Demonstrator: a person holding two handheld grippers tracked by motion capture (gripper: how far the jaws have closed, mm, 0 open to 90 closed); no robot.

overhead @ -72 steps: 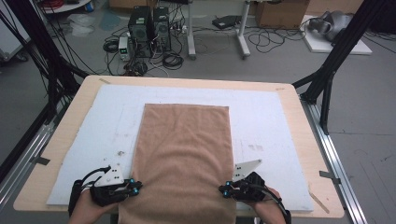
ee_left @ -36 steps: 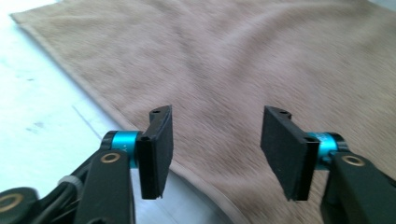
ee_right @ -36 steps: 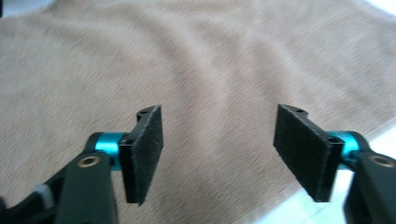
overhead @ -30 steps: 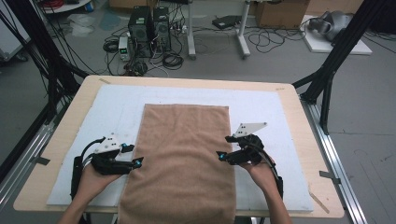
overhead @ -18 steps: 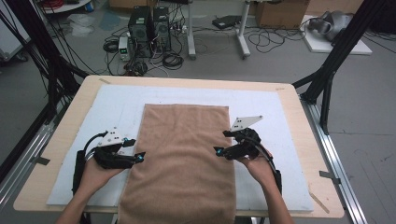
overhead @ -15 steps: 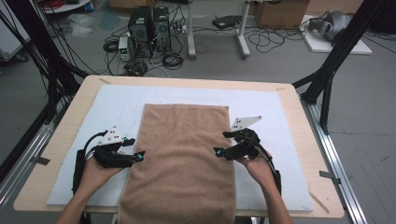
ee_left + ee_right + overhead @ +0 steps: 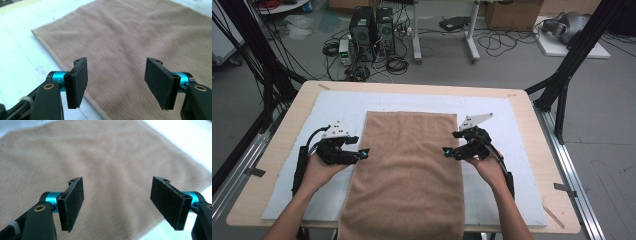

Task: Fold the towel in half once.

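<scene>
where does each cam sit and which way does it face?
High view: above the person's side, looking forward and down at the table; forearms, left gripper and right gripper show.
Left gripper view: rides its gripper, looks between open jaws at the towel.
Right gripper view: likewise, over the towel's other edge.
All share the towel.

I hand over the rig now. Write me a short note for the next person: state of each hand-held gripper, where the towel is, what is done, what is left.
Left hand-held gripper: open, nothing between its jaws, at the towel's left long edge.
Right hand-held gripper: open, nothing held, at the right long edge, across from the left one.
Brown towel: flat on the white mat, near end hanging over the table's front edge.
Done: the towel lies spread and smooth, no fold visible.
Left: probably to grip both long edges and fold; no grasp is made yet.
</scene>
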